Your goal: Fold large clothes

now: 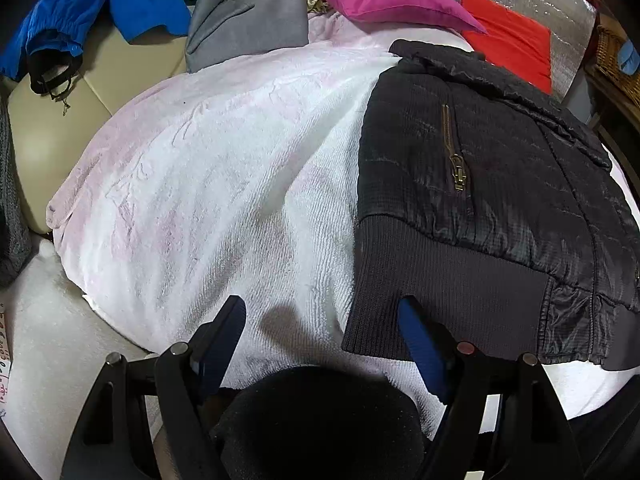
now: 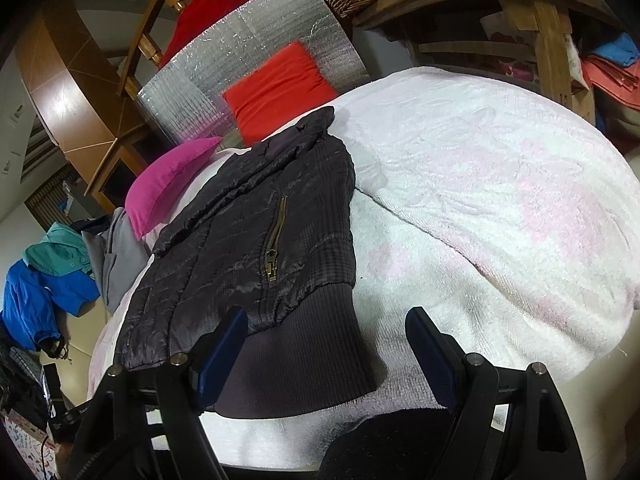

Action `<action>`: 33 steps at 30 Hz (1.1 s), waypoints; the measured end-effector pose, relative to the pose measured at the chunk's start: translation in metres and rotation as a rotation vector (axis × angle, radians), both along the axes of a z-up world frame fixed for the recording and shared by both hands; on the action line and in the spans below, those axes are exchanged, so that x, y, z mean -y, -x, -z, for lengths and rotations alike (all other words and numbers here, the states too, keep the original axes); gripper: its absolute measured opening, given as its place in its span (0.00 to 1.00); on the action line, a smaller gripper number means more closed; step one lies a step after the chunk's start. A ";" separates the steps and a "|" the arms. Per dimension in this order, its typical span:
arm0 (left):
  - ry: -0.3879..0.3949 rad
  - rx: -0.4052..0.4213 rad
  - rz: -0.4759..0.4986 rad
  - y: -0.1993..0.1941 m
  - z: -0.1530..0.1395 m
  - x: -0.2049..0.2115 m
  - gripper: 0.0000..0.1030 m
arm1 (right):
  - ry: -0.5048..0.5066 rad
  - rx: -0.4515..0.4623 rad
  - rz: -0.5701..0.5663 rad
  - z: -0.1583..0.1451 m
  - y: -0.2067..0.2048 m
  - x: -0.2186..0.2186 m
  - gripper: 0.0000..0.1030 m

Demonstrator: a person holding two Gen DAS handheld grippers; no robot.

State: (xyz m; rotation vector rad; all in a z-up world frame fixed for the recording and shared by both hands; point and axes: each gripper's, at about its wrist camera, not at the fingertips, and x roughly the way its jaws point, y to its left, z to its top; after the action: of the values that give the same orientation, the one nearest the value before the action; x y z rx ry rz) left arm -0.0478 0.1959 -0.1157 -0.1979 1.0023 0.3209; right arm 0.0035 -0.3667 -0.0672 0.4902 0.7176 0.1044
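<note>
Black jacket (image 1: pixel 492 184) lies folded on white towel-covered bed (image 1: pixel 240 184), ribbed hem (image 2: pixel 296 360) nearest. Left gripper (image 1: pixel 320 344) and right gripper (image 2: pixel 324 352) hover at hem, fingers wide, holding nothing. Best: pinch both hem corners evenly, lift together, fold toward collar.

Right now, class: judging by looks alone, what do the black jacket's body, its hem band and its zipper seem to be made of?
Black jacket body: probably nylon or polyester shell, slightly glossy and crinkled, with quilted stitch lines. Hem band: ribbed knit, matte, showing fine parallel ribs. Zipper: apparently metal, with an antique brass look to its teeth and pull.
</note>
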 end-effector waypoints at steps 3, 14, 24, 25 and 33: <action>0.009 0.010 -0.002 0.001 -0.002 -0.002 0.77 | 0.000 -0.003 -0.003 0.000 -0.001 0.000 0.81; 0.105 0.063 -0.003 -0.032 -0.014 -0.019 0.77 | 0.006 -0.079 -0.079 -0.014 -0.040 -0.006 0.82; 0.142 0.004 -0.009 -0.043 -0.004 -0.015 0.77 | -0.110 -0.201 -0.137 0.022 -0.061 -0.010 0.82; 0.150 0.000 -0.011 -0.043 -0.003 -0.015 0.77 | -0.115 -0.198 -0.146 0.023 -0.061 -0.010 0.82; 0.155 -0.004 0.002 -0.043 0.000 -0.015 0.77 | -0.145 -0.208 -0.166 0.029 -0.059 -0.012 0.82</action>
State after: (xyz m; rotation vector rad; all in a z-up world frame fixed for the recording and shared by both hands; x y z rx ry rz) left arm -0.0047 0.2104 -0.1162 -0.3365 1.0317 0.2422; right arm 0.0627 -0.3550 -0.0961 0.5846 0.9589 0.2651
